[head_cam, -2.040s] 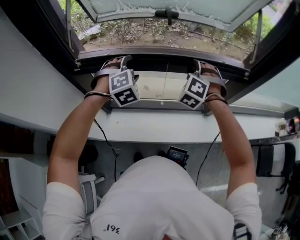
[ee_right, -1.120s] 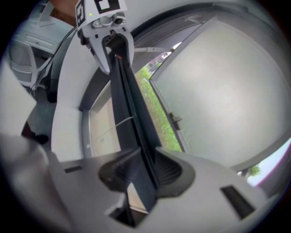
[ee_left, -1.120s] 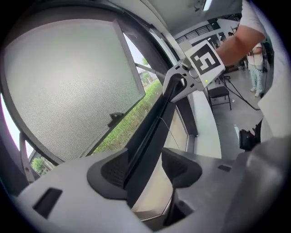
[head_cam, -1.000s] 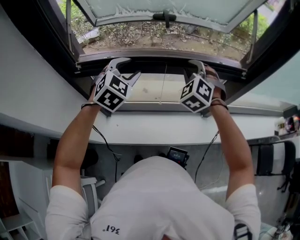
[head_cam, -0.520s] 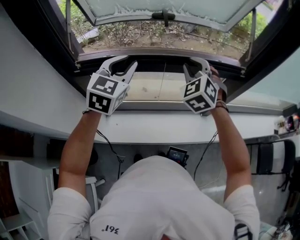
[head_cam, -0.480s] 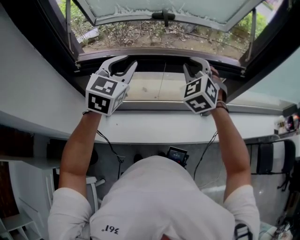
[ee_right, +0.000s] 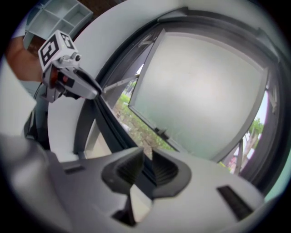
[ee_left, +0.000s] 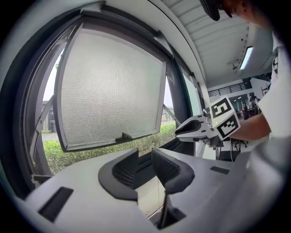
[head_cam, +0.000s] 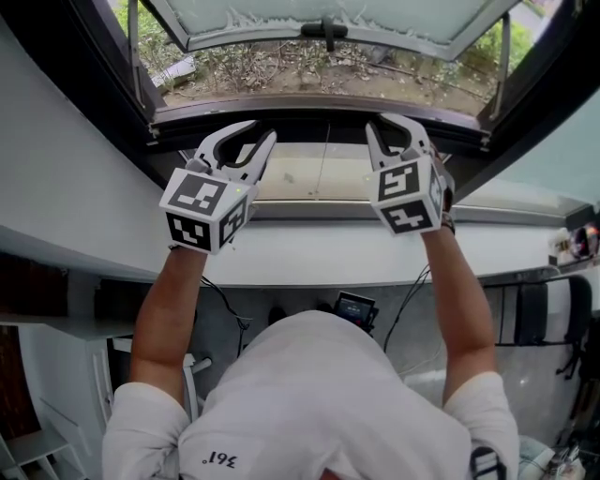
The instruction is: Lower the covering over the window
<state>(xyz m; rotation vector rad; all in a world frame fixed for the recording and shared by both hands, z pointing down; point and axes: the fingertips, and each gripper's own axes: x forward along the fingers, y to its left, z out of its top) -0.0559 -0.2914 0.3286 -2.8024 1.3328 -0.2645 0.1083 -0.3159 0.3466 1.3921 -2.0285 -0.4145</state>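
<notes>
The window's frosted sash (head_cam: 328, 11) is pushed outward, its dark handle (head_cam: 323, 28) at the lower edge; it also fills the left gripper view (ee_left: 109, 86) and the right gripper view (ee_right: 204, 91). No blind or curtain shows in these views. My left gripper (head_cam: 260, 133) and right gripper (head_cam: 384, 127) are held up side by side in front of the dark lower frame (head_cam: 319, 108), above the beige sill (head_cam: 300, 173). Both pairs of jaws have just been closing. They stand a narrow gap apart, open, with nothing between them (ee_left: 144, 157) (ee_right: 146, 157).
A grey bar (head_cam: 309, 212) edges the sill, with a white ledge (head_cam: 309, 253) below it. Metal stays (head_cam: 134, 47) hold the sash at each side. Plants and bare ground lie outside. Cables and a small device (head_cam: 354, 306) hang under the ledge.
Both grippers have lifted off the grey sill bar, risen toward the dark frame and rolled. Their jaws are narrower than before. Nothing was taken hold of.
</notes>
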